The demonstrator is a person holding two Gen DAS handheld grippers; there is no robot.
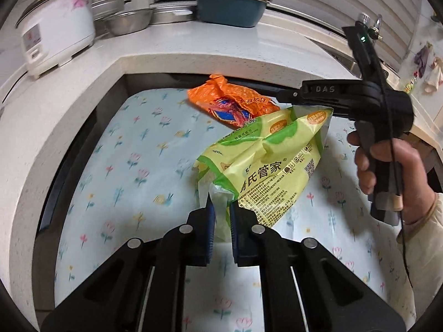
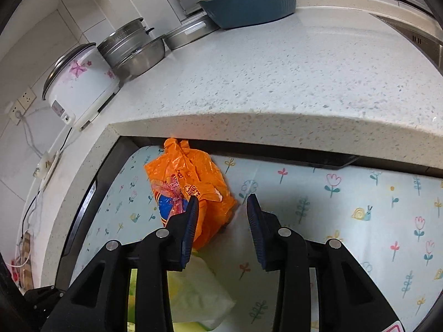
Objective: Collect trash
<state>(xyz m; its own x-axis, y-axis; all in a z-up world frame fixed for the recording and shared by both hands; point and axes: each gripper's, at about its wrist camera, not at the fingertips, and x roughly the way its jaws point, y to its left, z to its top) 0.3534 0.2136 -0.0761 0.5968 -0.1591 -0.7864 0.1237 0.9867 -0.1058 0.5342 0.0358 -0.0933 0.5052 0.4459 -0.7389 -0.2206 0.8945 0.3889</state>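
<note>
My left gripper (image 1: 220,207) is shut on the lower edge of a yellow-green plastic package (image 1: 265,160) and holds it up over the floral cloth. An orange plastic bag (image 1: 232,102) lies crumpled on the cloth at the far edge, under the counter lip; it also shows in the right wrist view (image 2: 191,188). My right gripper (image 2: 223,202) is open, its left finger just over the orange bag's right side, empty. The package's pale top shows below it (image 2: 193,290). The right gripper's body (image 1: 368,102) and the hand holding it hang above the package.
A floral cloth (image 1: 124,166) covers a low surface beside a speckled white counter (image 2: 277,77). On the counter stand a white rice cooker (image 1: 55,36), steel bowls (image 1: 127,19) and a blue basin (image 1: 229,8). A sink edge (image 2: 426,41) lies at the right.
</note>
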